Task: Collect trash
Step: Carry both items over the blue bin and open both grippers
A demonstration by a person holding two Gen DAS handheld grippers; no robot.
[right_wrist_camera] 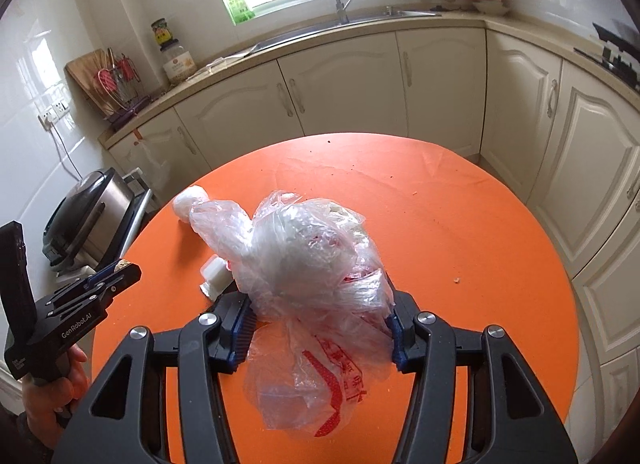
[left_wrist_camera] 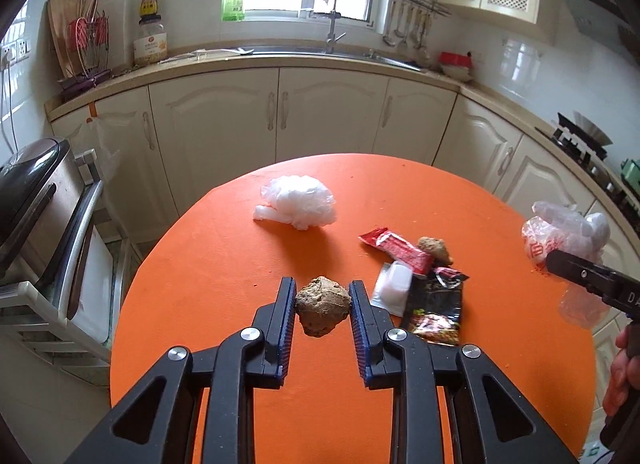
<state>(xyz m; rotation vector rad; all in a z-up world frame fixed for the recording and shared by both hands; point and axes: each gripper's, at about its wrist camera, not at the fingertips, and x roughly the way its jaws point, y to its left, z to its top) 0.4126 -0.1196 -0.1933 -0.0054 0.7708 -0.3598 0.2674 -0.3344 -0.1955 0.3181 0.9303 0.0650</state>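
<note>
Brown lump (left_wrist_camera: 322, 306) pinched in left hand-held gripper (left_wrist_camera: 322, 300); right hand-held gripper (right_wrist_camera: 320, 324) clamps the plastic bag (right_wrist_camera: 304, 260).

Brown crumpled lump (left_wrist_camera: 322, 306) held aloft; clear plastic bag (right_wrist_camera: 316, 260) gripped, drooping.

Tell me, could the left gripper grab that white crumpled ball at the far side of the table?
Probably not yet: the left gripper is already shut on a brown lump. Otherwise the table toward the white ball looks open.
</note>
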